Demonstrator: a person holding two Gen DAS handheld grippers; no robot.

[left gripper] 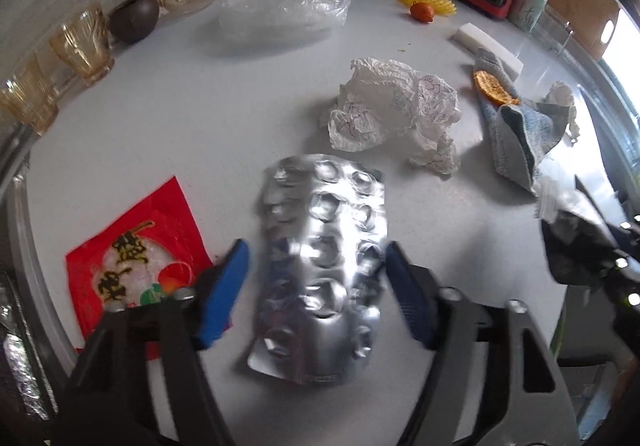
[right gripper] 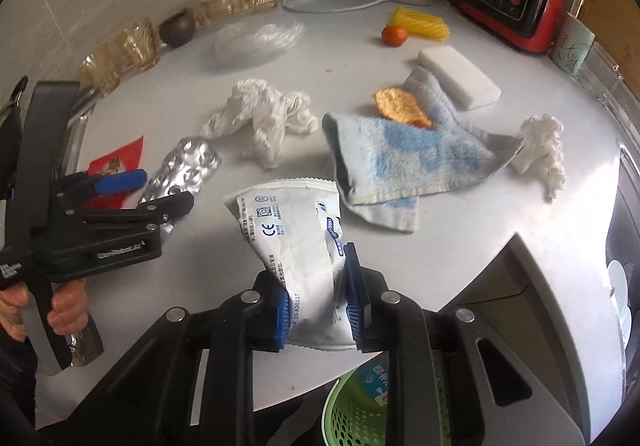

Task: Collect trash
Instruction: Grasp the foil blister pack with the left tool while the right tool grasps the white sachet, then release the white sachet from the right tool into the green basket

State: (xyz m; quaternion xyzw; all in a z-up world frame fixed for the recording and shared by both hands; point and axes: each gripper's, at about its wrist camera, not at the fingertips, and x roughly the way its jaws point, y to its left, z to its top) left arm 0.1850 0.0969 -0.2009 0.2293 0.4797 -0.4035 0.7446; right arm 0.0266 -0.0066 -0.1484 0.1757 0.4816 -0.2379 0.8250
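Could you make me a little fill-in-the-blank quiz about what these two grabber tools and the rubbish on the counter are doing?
1. The right gripper is clamped on a white printed ____.
2. The silver blister pack lies between the blue pads of the ____ gripper.
3. The orange peel rests on the blue and white ____.
4. Below the counter's edge, under the right gripper, stands a ____ plastic basket.

Missing words: wrapper; left; towel; green
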